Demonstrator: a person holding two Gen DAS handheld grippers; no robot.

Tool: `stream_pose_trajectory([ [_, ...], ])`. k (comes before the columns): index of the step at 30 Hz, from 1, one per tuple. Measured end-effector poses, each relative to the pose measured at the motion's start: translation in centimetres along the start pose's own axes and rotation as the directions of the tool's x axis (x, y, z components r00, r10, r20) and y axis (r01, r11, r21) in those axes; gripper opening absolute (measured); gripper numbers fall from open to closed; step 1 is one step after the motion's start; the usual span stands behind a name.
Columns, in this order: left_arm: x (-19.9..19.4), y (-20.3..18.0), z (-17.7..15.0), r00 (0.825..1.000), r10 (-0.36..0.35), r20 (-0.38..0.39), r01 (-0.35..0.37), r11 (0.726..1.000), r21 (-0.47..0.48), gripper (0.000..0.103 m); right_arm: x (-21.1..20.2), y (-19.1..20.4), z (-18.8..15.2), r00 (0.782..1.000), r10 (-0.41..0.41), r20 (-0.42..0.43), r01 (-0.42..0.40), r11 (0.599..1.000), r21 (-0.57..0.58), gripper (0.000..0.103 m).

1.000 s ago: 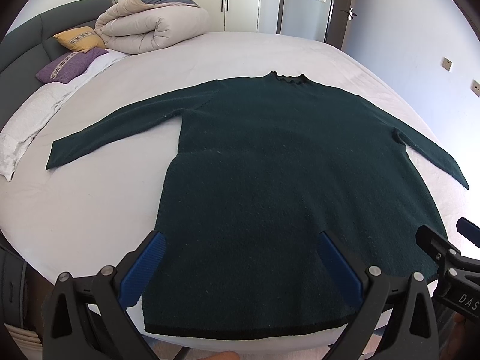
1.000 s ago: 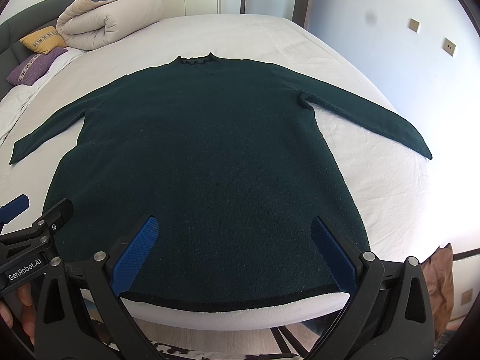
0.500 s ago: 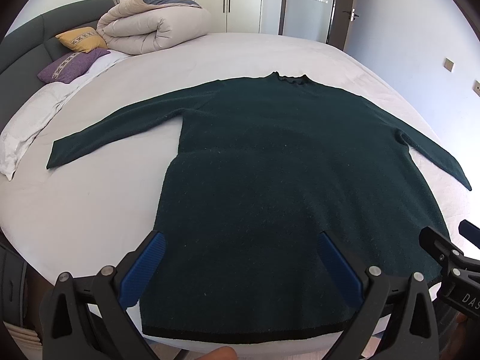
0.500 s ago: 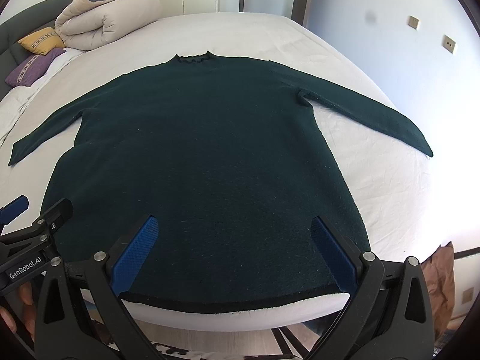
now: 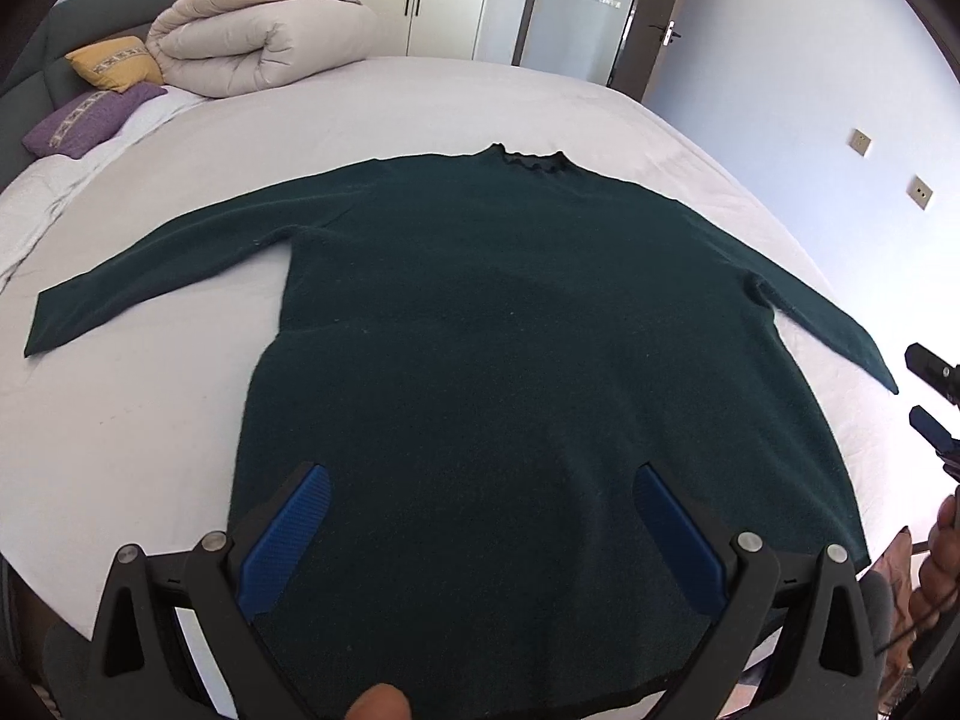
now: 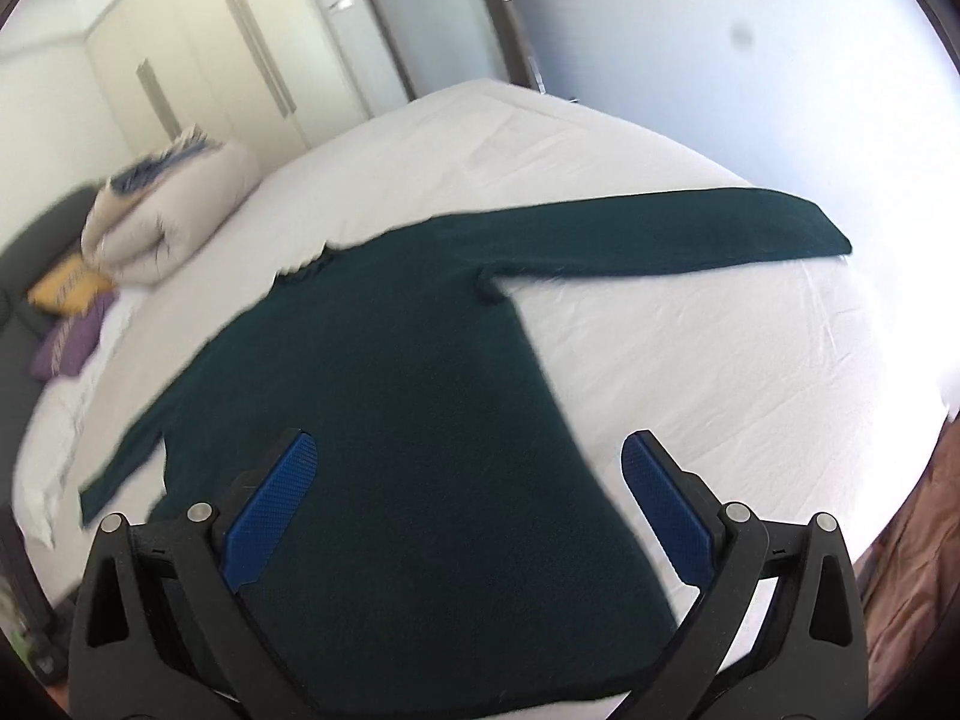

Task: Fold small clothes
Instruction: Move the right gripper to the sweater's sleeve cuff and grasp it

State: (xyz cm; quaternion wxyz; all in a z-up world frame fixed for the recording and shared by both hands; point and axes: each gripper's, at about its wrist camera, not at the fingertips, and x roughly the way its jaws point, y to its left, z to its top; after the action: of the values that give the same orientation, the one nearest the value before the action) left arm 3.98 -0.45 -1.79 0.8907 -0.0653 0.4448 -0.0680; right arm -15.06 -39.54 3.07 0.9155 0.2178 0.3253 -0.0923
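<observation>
A dark green long-sleeved sweater (image 5: 510, 330) lies flat on the white bed (image 5: 150, 420), neck away from me, both sleeves spread out. My left gripper (image 5: 480, 516) hangs open over the lower hem, holding nothing. My right gripper (image 6: 468, 480) is open too, above the sweater's (image 6: 390, 420) lower right side, with the right sleeve (image 6: 690, 234) stretching to the far right. The right gripper's tips (image 5: 933, 396) also show at the right edge of the left wrist view, off the sleeve cuff.
A rolled beige duvet (image 5: 258, 42) and yellow and purple pillows (image 5: 96, 96) sit at the bed's far left by the grey headboard. Wardrobes and a door stand behind. The bed's near edge lies just under the hem. A person's hand (image 5: 936, 564) shows at the right.
The right gripper has swung quickly to the right and turned, so the right sleeve now fills its view. The left gripper moved slightly forward over the hem. Both stay open.
</observation>
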Motion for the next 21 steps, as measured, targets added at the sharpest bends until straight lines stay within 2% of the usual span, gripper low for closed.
stream_pose_trajectory([
  [1, 0.3, -0.3, 0.4, 1.0, -0.01, 0.004, 0.01, 1.0, 0.0, 0.103, 0.2, -2.5, 1.2, 1.0, 0.022, 0.022, -0.024, 0.996, 0.085, 0.103],
  [3, 0.8, -0.9, 1.1, 1.0, -0.006, 0.017, 0.006, 1.0, 0.005, 0.103, 1.0, -8.4, 3.4, 0.996, 0.063, 0.061, -0.078, 0.954, 0.289, 0.103],
  [5, 2.2, -1.5, 1.9, 0.999, -0.013, -0.048, 0.013, 1.0, 0.004, 0.103, 2.3, -14.2, 4.7, 0.991, 0.091, 0.095, -0.126, 0.869, 0.478, 0.103],
  [6, 3.0, -1.5, 2.4, 0.996, -0.045, -0.082, 0.043, 0.999, -0.026, 0.103, 3.1, -16.7, 5.1, 0.989, 0.1, 0.107, -0.143, 0.826, 0.546, 0.103],
  [8, 4.1, -1.1, 3.2, 0.991, -0.087, -0.101, 0.077, 0.992, -0.097, 0.103, 4.7, -20.6, 5.7, 0.988, 0.106, 0.112, -0.154, 0.752, 0.641, 0.103],
  [10, 5.0, -1.3, 4.2, 0.99, -0.101, -0.096, 0.089, 0.989, -0.115, 0.103, 6.4, -23.3, 6.0, 0.989, 0.104, 0.106, -0.148, 0.693, 0.706, 0.102],
  [12, 6.4, -1.5, 5.2, 0.982, -0.147, -0.122, 0.129, 0.981, -0.144, 0.103, 8.1, -25.5, 6.4, 0.989, 0.113, 0.099, -0.149, 0.638, 0.756, 0.099],
  [13, 7.2, -1.6, 5.8, 0.973, -0.188, -0.134, 0.164, 0.972, -0.168, 0.103, 8.6, -26.1, 6.7, 0.987, 0.121, 0.108, -0.16, 0.622, 0.767, 0.099],
  [15, 8.3, -1.6, 6.8, 0.958, -0.253, -0.134, 0.221, 0.952, -0.213, 0.103, 9.4, -26.5, 7.9, 0.984, 0.126, 0.125, -0.177, 0.622, 0.763, 0.099],
  [16, 8.7, -1.6, 7.3, 0.953, -0.274, -0.129, 0.239, 0.942, -0.234, 0.103, 9.8, -26.6, 8.6, 0.984, 0.127, 0.124, -0.176, 0.627, 0.759, 0.099],
  [19, 9.9, -1.8, 8.5, 0.937, -0.337, -0.098, 0.298, 0.911, -0.284, 0.102, 11.3, -27.1, 9.9, 0.981, 0.14, 0.133, -0.191, 0.607, 0.771, 0.097],
  [21, 10.7, -1.9, 9.0, 0.925, -0.37, -0.09, 0.327, 0.892, -0.311, 0.099, 12.2, -27.6, 10.4, 0.982, 0.136, 0.13, -0.186, 0.588, 0.787, 0.087],
])
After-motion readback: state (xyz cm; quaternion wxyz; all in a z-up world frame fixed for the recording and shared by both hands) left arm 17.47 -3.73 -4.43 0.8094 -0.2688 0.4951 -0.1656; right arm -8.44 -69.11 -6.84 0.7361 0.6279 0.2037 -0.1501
